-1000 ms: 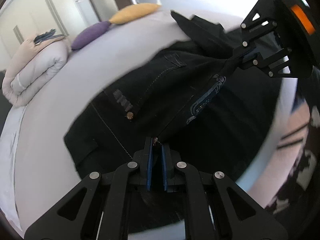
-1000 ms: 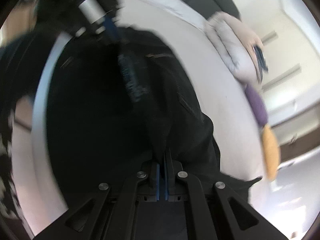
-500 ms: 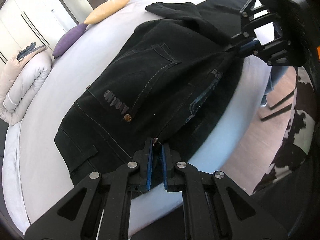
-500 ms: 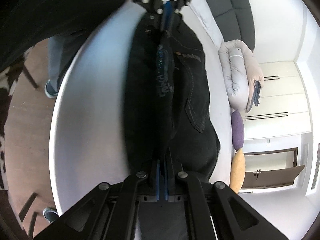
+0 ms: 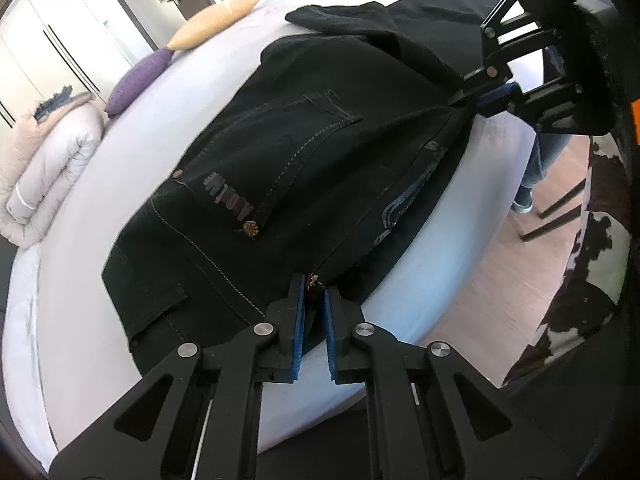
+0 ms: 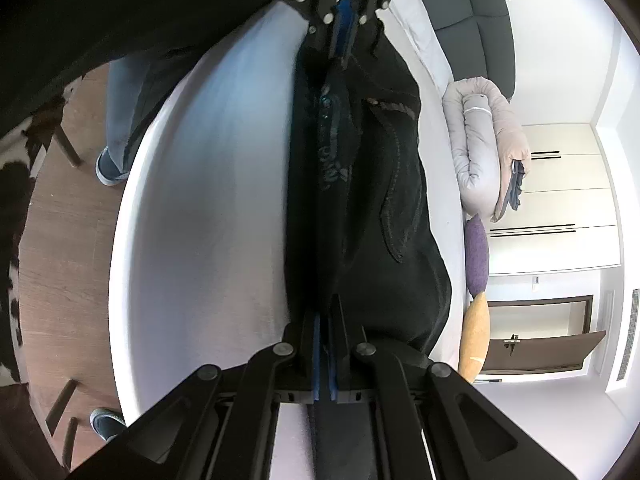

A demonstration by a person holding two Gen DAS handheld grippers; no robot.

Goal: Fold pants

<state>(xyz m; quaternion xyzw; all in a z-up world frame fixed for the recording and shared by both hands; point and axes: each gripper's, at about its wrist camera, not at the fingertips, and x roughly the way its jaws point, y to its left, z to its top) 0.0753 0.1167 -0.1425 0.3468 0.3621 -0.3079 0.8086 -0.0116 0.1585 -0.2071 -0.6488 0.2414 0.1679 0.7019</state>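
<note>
**Black jeans pinched at both ends over the bed**

The black jeans (image 5: 304, 152) lie across the middle of the left wrist frame on the pale bed (image 5: 80, 240), back pocket up. At lower centre the left tongs (image 5: 314, 292) stand narrow, nipping the fabric edge. At upper right the right tongs (image 5: 476, 100) clamp the far end. In the right wrist frame the right tongs (image 6: 325, 312) close on dark cloth, and the jeans' (image 6: 360, 184) surface detail is lost in shadow. A rolled duvet (image 5: 48, 168) is cut off at the left edge.
</note>
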